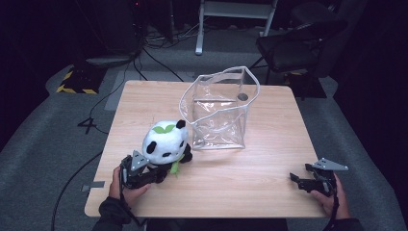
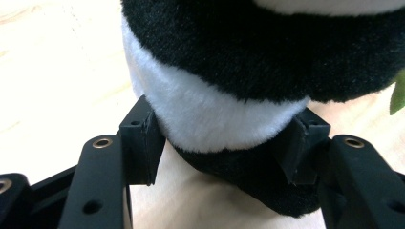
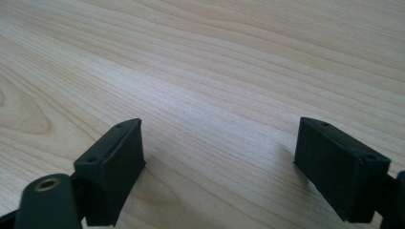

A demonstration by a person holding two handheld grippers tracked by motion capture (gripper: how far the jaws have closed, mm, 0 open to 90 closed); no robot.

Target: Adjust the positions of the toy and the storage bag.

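Note:
A black and white panda plush [image 1: 166,142] with a green leaf on its head sits on the wooden table [image 1: 240,178], left of the middle. My left gripper [image 1: 158,174] comes at it from the front. In the left gripper view the two jaws press on either side of the panda's lower body [image 2: 229,71], so my left gripper [image 2: 224,138] is shut on it. A clear plastic bag [image 1: 221,110] with a white rim stands open behind and to the right of the panda. My right gripper [image 1: 295,179] rests low at the table's front right, and its jaws [image 3: 219,152] are open over bare wood.
A person's hands hold both grippers at the near edge. Beyond the far edge are a dark chair [image 1: 298,45], a white frame leg [image 1: 199,33] and cables on the grey floor. Bare wood [image 3: 215,71] lies between the two grippers.

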